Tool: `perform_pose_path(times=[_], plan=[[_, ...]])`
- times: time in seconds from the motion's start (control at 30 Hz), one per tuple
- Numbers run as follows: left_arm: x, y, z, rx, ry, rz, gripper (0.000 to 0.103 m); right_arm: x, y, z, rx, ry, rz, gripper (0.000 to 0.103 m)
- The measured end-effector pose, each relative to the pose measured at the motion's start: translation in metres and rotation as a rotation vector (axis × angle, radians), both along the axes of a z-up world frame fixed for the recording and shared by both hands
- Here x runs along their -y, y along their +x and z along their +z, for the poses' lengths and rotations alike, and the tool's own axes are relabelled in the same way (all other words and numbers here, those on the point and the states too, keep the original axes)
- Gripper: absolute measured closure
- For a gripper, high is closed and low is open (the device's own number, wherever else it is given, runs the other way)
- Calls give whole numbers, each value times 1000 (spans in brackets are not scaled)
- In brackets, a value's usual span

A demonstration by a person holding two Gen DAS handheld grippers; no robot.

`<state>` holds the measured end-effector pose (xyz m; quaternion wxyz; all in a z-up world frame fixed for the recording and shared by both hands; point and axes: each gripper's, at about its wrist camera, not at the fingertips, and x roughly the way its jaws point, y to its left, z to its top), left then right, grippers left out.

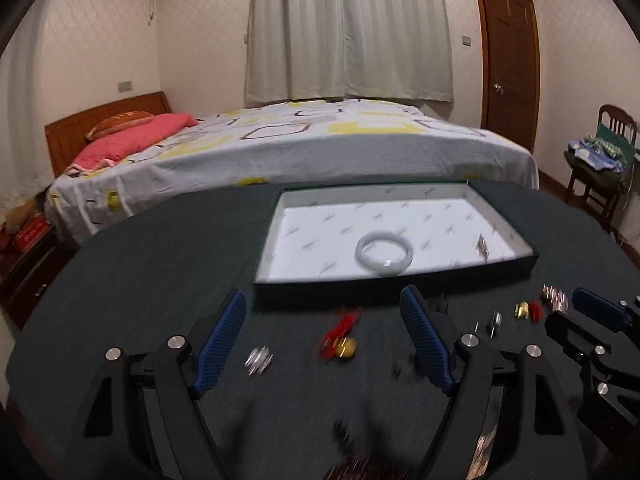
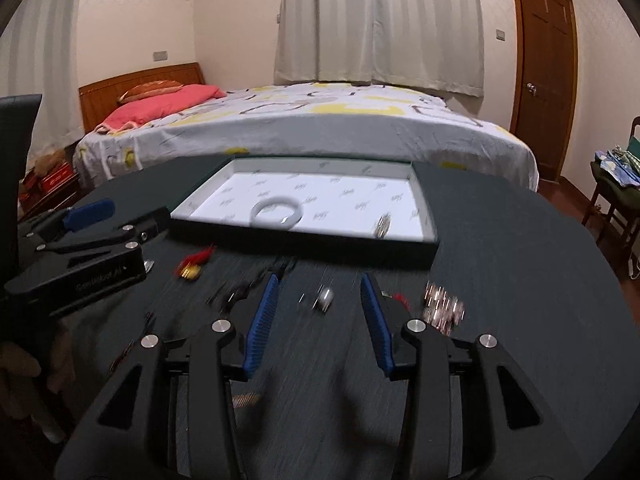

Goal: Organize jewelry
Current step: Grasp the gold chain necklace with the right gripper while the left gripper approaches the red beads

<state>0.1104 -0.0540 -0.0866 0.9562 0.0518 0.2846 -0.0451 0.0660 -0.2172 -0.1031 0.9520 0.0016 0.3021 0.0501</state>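
A shallow white-lined box (image 1: 280, 216) (image 2: 424, 208) sits on the dark table. A white bangle (image 1: 383, 255) (image 2: 276, 211) and a small metallic piece (image 1: 483, 247) (image 2: 383, 225) lie in it. My left gripper (image 1: 324, 304) is open above the table, with a red-and-gold earring (image 1: 340, 336) (image 2: 194, 264) and a silver piece (image 1: 259, 360) between its fingers. My right gripper (image 2: 318, 284) (image 1: 576, 312) is open, with a silver ring (image 2: 325, 299) (image 1: 494, 322) between its fingertips. A sparkly bracelet (image 2: 442, 308) (image 1: 554, 296) lies to the right of it.
Another red-and-gold piece (image 1: 528, 310) and dark thin items (image 2: 248, 284) lie on the table in front of the box. A bed (image 1: 280, 148) stands behind the table. A chair with clothes (image 1: 600, 160) stands at the right.
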Motion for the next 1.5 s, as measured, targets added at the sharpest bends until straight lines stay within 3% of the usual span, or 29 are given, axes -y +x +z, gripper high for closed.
perform_pose_path(times=[0.13, 0.47, 1.27, 1.3, 1.37, 1.5], plan=[[-9, -26, -8, -10, 47, 28, 26, -12, -23, -9, -15, 11, 37, 61], [-29, -69, -28, -29, 65, 69, 26, -32, -60, -25, -38, 22, 96, 61], [-39, -71, -51, -80, 19, 85, 26, -64, -54, -58, -138, -36, 166, 61], [-39, -71, -52, -81, 20, 84, 26, -64, -54, -58, -139, -39, 163, 64], [-39, -71, -52, -83, 20, 82, 26, -62, -54, -58, -141, -26, 165, 79], [-37, -71, -52, -84, 21, 73, 26, -58, -53, -58, -144, -8, 165, 84]])
